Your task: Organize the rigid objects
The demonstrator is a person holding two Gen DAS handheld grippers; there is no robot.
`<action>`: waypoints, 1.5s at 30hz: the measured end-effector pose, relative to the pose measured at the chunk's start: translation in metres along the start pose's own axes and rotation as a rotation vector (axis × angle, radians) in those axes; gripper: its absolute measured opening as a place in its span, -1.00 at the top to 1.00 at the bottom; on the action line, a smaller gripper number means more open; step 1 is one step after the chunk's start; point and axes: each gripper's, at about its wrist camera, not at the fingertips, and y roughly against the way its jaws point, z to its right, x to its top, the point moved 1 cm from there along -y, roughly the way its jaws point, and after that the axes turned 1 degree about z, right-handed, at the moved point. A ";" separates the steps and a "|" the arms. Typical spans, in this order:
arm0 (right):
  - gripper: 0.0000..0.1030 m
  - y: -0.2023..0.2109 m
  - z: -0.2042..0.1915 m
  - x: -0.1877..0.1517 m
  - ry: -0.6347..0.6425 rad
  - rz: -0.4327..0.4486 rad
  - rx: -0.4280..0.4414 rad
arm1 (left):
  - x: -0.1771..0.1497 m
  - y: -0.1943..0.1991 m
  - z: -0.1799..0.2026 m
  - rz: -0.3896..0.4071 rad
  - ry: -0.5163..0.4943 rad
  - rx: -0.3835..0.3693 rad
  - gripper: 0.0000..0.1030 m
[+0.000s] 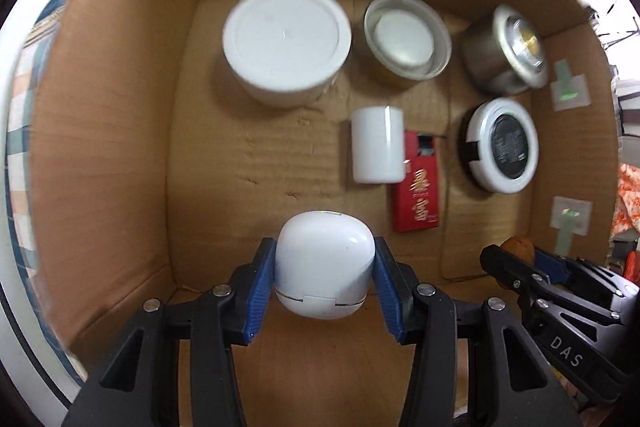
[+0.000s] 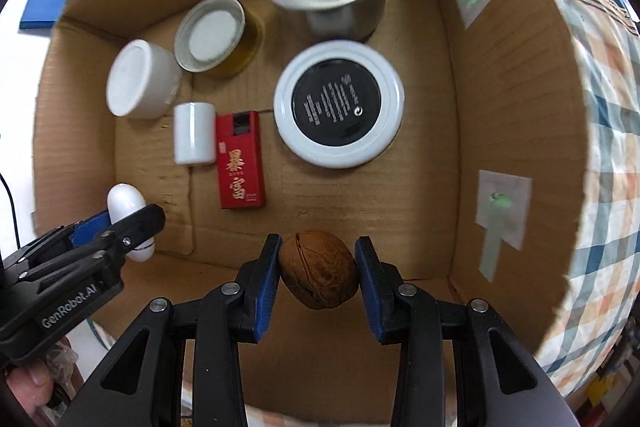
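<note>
Earbud case [image 1: 325, 267], white and glossy, sat pinched between the blue pads [image 1: 262, 291] of the left gripper [image 1: 325, 281], held above the near part of the cardboard box floor [image 1: 248, 163]. Its rounded, slick shell met the pads only along narrow strips on either side, so I judged it the likelier of the two held things to squirt out if the squeeze eased or the gripper tilted. The hinge seam faced the camera; a drop from that height might pop it open.

Just to the right, the right gripper [image 2: 317, 273] held a brown walnut [image 2: 318, 269] the same way, its pads closed on the nut's flanks above the near right of the box. Being round and hard, it would probably roll once released, and the floor offered nothing to stop it.

Both grippers hung close together over the same end of the box, so a knock between them seemed a real risk if both went down at once.

Farther in lay a small white cylinder [image 1: 377, 150] on its side, touching a red packet [image 1: 416, 187] with gold characters. Beyond these stood a white tub [image 1: 286, 41], a gold tin with a white lid [image 1: 406, 37], a silver tin [image 1: 504, 51] and a white-rimmed round case [image 1: 500, 145]. The cylinder could roll if nudged. Free floor remained mainly at the near left, which seemed the safer landing spot.
</note>
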 end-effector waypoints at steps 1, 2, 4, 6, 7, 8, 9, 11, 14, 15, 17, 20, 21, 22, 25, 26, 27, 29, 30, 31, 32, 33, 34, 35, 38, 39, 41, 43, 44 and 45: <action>0.23 -0.005 0.000 0.001 -0.004 -0.007 -0.007 | 0.000 -0.004 -0.001 -0.008 0.000 0.002 0.14; 0.23 -0.009 0.001 0.001 -0.008 -0.011 -0.011 | 0.000 -0.009 -0.002 -0.015 -0.001 0.004 0.14; 0.23 -0.015 0.000 0.002 -0.012 -0.019 -0.016 | -0.001 -0.014 -0.003 -0.026 -0.004 0.003 0.14; 0.23 -0.020 0.000 0.003 -0.018 -0.028 -0.026 | -0.002 -0.019 -0.004 -0.034 -0.010 0.009 0.14; 0.23 -0.023 0.000 0.004 -0.019 -0.030 -0.036 | -0.002 -0.021 -0.002 -0.039 -0.014 0.011 0.14; 0.23 -0.025 0.000 0.005 -0.018 -0.035 -0.043 | -0.002 -0.022 -0.002 -0.038 -0.019 0.014 0.14; 0.23 -0.028 0.001 0.006 -0.023 -0.039 -0.050 | -0.002 -0.022 -0.002 -0.038 -0.024 0.017 0.14; 0.22 -0.032 -0.005 0.007 -0.018 -0.042 -0.062 | -0.002 -0.024 0.000 -0.044 -0.028 0.020 0.13; 0.22 -0.033 -0.008 0.009 -0.022 -0.052 -0.075 | -0.001 -0.024 0.000 -0.052 -0.031 0.022 0.13; 0.21 -0.033 -0.009 0.009 -0.023 -0.054 -0.077 | 0.005 -0.023 0.001 -0.056 -0.030 0.021 0.13; 0.21 -0.031 -0.013 0.019 -0.035 -0.063 -0.077 | 0.010 -0.021 -0.002 -0.066 -0.020 0.019 0.13; 0.04 -0.031 -0.013 0.020 -0.029 -0.066 -0.089 | 0.015 -0.016 -0.001 -0.066 -0.011 0.012 0.13; -0.10 -0.029 -0.013 0.020 -0.026 -0.061 -0.090 | 0.016 -0.011 0.001 -0.059 -0.011 0.011 0.12; -0.15 -0.025 -0.014 0.020 -0.023 -0.051 -0.092 | 0.015 -0.003 0.005 -0.046 -0.013 0.017 0.11; -0.21 -0.008 -0.018 0.021 -0.011 -0.021 -0.099 | 0.015 0.013 0.008 -0.015 -0.019 0.020 0.03; -0.24 -0.004 -0.020 0.021 -0.006 -0.016 -0.099 | 0.015 0.021 0.010 -0.001 -0.020 0.021 0.00; -0.27 0.000 -0.021 0.021 -0.003 -0.009 -0.100 | 0.014 0.027 0.012 0.011 -0.021 0.024 -0.05; -0.34 0.013 -0.023 0.021 0.011 0.012 -0.109 | 0.012 0.042 0.014 0.042 -0.022 0.031 -0.18; -0.39 0.019 -0.025 0.021 0.016 0.022 -0.110 | 0.011 0.048 0.015 0.054 -0.020 0.029 -0.28; -0.42 0.025 -0.026 0.020 0.027 0.004 -0.107 | 0.010 0.055 0.015 0.070 -0.017 0.030 -0.38; -0.50 0.032 -0.027 0.021 0.032 0.014 -0.110 | 0.009 0.061 0.015 0.088 -0.014 0.035 -0.47; -0.59 0.039 -0.027 0.020 0.037 0.026 -0.113 | 0.007 0.067 0.014 0.104 -0.008 0.039 -0.63; -0.61 0.045 -0.027 0.020 0.039 0.036 -0.114 | 0.007 0.072 0.015 0.113 -0.002 0.041 -0.77; -0.66 0.048 -0.026 0.019 0.039 0.041 -0.114 | 0.006 0.078 0.014 0.122 0.006 0.044 -0.82; -0.86 0.064 -0.025 0.013 0.045 0.064 -0.114 | 0.002 0.089 0.010 0.144 0.022 0.047 -1.00; -0.90 0.068 -0.020 0.008 0.049 0.069 -0.113 | 0.002 0.091 0.009 0.150 0.025 0.049 -1.00; -1.00 0.075 -0.018 0.004 0.060 0.076 -0.113 | -0.005 0.095 0.009 0.161 0.030 0.059 -1.00; -1.00 0.081 -0.018 0.002 0.063 0.082 -0.110 | -0.015 0.103 0.011 0.182 0.036 0.058 -1.00; -1.00 0.084 -0.019 0.000 0.065 0.087 -0.111 | -0.022 0.108 0.009 0.197 0.037 0.059 -1.00; -1.00 0.088 -0.019 -0.002 0.068 0.094 -0.108 | -0.026 0.114 0.009 0.209 0.038 0.061 -1.00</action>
